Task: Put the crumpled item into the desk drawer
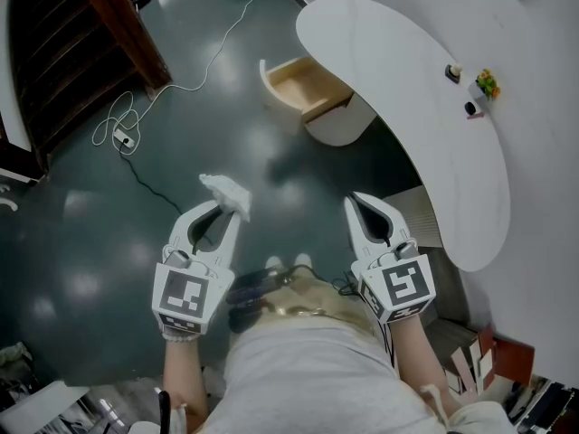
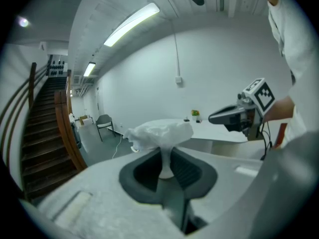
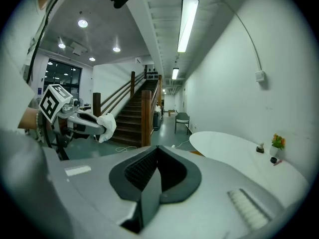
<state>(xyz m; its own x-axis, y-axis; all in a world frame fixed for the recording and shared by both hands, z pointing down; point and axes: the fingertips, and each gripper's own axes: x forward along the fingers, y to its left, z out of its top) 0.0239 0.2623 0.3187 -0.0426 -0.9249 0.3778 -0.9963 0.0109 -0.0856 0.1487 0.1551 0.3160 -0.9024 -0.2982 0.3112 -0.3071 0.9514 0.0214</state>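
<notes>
My left gripper (image 1: 226,208) is shut on a crumpled white tissue (image 1: 226,191), held in the air over the dark floor. In the left gripper view the crumpled tissue (image 2: 160,134) bulges out above the closed jaws. In the right gripper view the tissue (image 3: 106,126) shows at the left gripper's tip. My right gripper (image 1: 369,208) is shut with nothing in it, level with the left one. The open wooden drawer (image 1: 301,86) sticks out from under the curved white desk (image 1: 412,107), ahead of both grippers.
Small items and a little plant (image 1: 488,83) stand at the desk's far edge by the wall. A white cable and plug (image 1: 124,136) lie on the floor at left, near the wooden staircase (image 1: 72,52). A chair (image 2: 104,122) stands far back.
</notes>
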